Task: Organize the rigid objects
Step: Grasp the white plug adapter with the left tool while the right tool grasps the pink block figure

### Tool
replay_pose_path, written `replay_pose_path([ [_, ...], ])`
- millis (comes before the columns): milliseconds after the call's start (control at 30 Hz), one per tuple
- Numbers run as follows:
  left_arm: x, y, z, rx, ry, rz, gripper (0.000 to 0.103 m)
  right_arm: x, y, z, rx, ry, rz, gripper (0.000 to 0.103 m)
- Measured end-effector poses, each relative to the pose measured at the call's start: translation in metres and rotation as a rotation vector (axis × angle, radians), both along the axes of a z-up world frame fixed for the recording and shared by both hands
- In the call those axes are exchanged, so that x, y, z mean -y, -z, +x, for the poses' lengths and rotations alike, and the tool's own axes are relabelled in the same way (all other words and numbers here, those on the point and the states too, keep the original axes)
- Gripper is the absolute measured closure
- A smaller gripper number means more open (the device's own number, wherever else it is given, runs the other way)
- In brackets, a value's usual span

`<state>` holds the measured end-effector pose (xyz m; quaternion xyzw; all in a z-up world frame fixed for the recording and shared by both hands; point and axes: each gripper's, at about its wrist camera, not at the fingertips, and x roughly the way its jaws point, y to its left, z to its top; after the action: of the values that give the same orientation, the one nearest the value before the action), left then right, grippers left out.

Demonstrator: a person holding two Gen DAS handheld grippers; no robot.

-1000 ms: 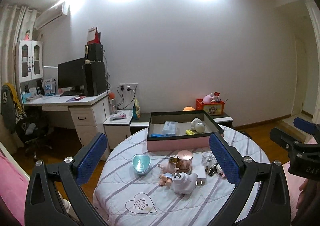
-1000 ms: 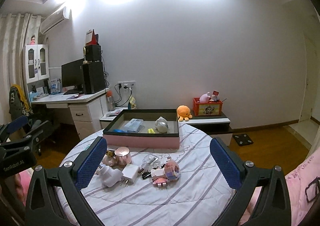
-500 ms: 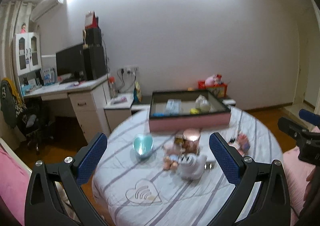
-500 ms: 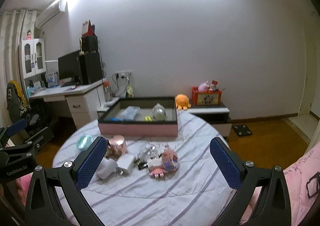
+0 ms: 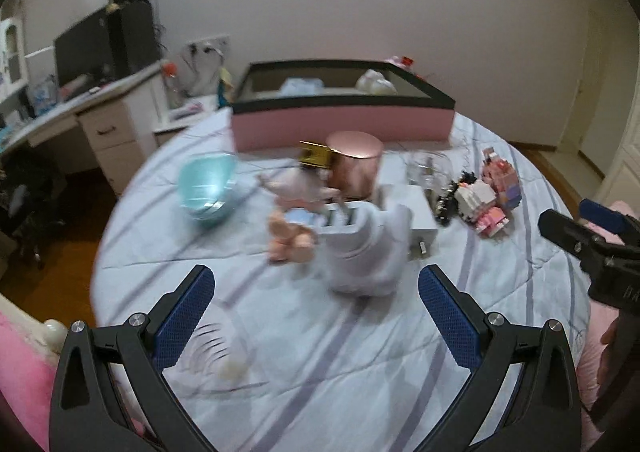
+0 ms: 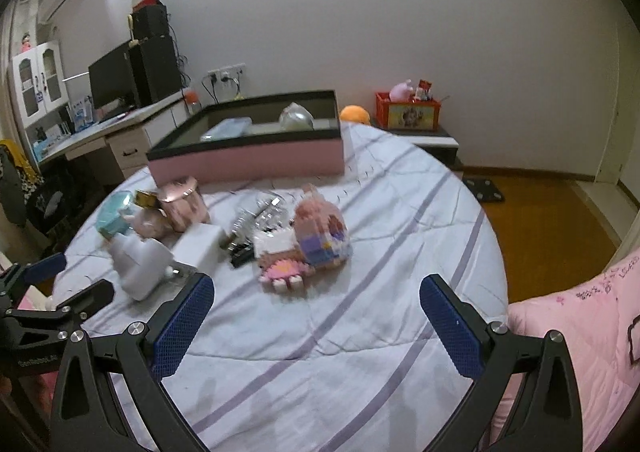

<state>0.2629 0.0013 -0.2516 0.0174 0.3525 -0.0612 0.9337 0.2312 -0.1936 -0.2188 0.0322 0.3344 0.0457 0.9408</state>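
Left tool point(image 5: 316, 306) agape above table point(image 5: 360, 372)

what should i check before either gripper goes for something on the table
1. Left gripper open and empty: ok.
2. Right gripper open and empty: ok.
3. Clear path to the white charger straight ahead of the left gripper: ok.
4. Clear path to the block toy ahead of the right gripper: ok.
5. Free space in the pink box: ok, only a few items show inside.
6. Sharp left wrist view for aiming: not ok, it is motion-blurred.
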Motion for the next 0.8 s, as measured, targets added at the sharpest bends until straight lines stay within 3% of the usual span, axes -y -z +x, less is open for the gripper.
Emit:
replay_pose_path([
  [100,0.009,0.002,0.013,-0.007,-0.010,0.008,0.003,0.008,0.006,0.007,-0.019,0.012,0.000,0.000],
  [267,0.015,0.003,0.029,-0.019,-0.002,-0.011,0.022,0.018,0.014,0.017,-0.040,0.026,0.017,0.000],
  [500,0.030,0.013,0.036,-0.040,0.003,0.087,0.030,0.019,0.016,0.026,-0.046,0.017,0.031,0.000],
  [800,0.011,-0.001,0.020,-0.044,0.061,-0.036,0.037,0.012,0.021,0.046,-0.054,0.006,0.009,0.000],
])
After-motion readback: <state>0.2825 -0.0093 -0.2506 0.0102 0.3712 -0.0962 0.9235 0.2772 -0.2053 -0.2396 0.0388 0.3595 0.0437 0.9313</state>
